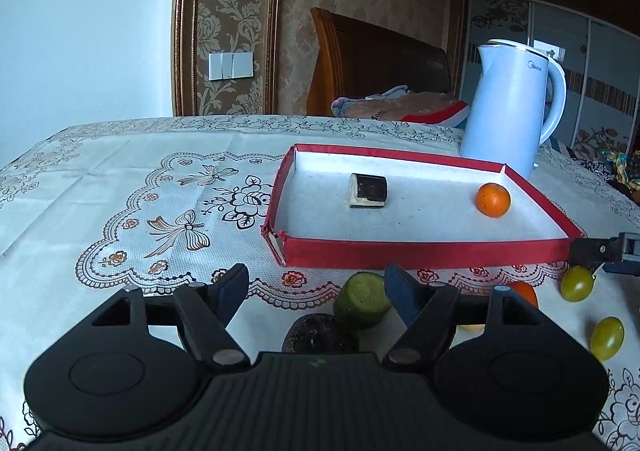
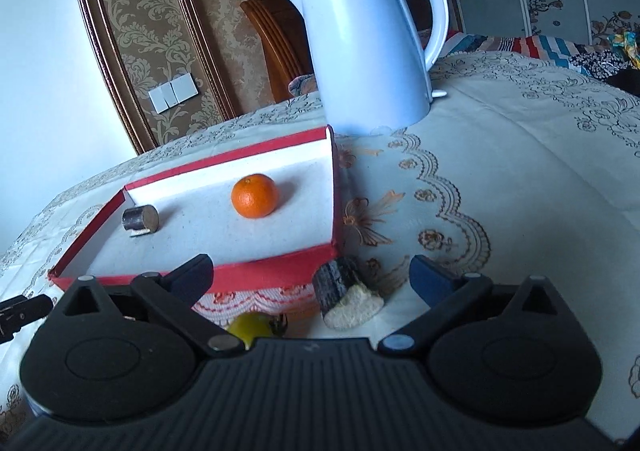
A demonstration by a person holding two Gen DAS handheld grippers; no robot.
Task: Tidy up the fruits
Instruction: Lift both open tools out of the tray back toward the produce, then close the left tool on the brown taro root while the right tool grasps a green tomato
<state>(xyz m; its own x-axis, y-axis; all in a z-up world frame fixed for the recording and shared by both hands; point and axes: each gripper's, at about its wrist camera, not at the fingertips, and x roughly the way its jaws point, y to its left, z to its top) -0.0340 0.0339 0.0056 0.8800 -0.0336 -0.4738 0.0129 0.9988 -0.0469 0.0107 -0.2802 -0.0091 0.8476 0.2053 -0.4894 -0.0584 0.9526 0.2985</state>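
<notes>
Both grippers hang low over the desk with jaws apart, holding nothing. The red tray already holds an orange and a dark cylinder piece. The left gripper faces a green cut piece, the right gripper a dark-skinned wedge, likely next pickups.

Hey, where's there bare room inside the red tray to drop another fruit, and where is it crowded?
Inside the red tray, the floor between the dark cylinder piece and the orange is bare, as is the strip along the near wall. It is crowded on the tablecloth before the tray: cucumber chunk, green tomatoes, both grippers.
</notes>
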